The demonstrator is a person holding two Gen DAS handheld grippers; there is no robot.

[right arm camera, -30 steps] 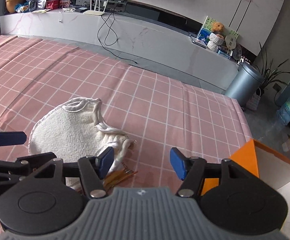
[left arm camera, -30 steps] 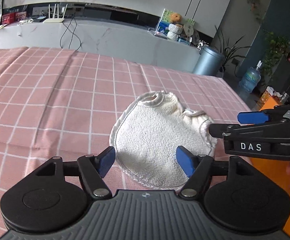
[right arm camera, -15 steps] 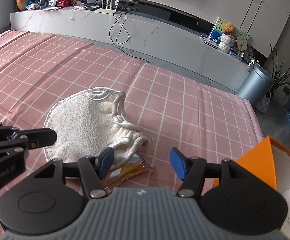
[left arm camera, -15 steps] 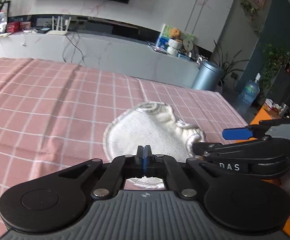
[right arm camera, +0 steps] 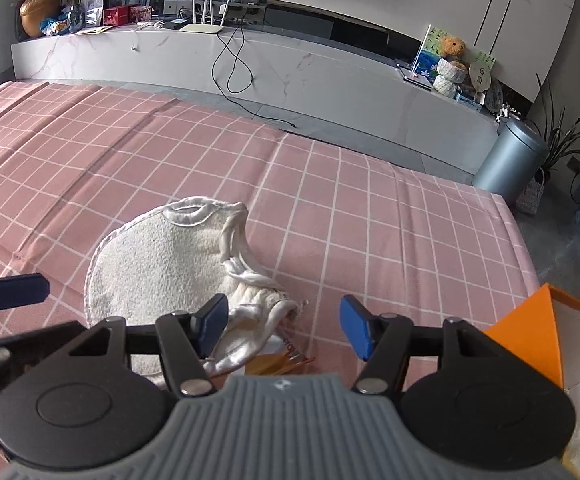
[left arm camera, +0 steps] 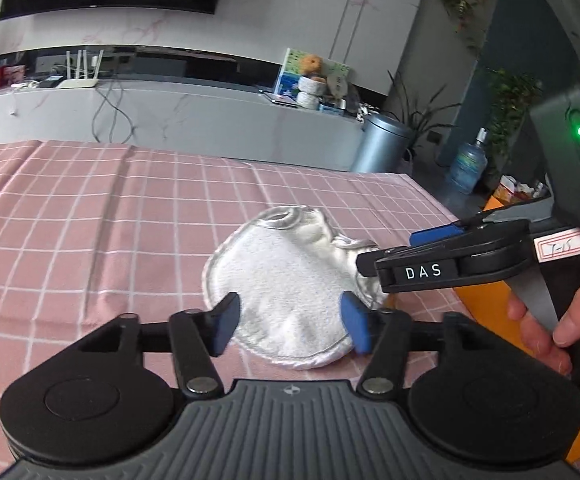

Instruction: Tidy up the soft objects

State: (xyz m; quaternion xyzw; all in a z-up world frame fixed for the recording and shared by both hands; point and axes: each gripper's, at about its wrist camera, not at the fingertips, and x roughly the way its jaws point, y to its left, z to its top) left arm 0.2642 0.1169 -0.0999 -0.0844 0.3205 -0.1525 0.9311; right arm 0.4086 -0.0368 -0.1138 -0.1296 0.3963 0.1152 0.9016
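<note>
Half a second ago the left gripper [left arm camera: 290, 328] was pinched closed; its blue pads now stand wide apart over one rounded, fluffy white terry bib [right arm camera: 161, 256] lying flat on the pink checked tablecloth [right arm camera: 370, 220]. The right gripper [right arm camera: 283, 330] also gapes wide, holding nothing, beside an orange box [right arm camera: 530, 336].

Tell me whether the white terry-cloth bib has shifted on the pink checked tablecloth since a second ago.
No. The white terry-cloth bib lies on the same squares of the pink checked tablecloth; only the cameras moved.
</note>
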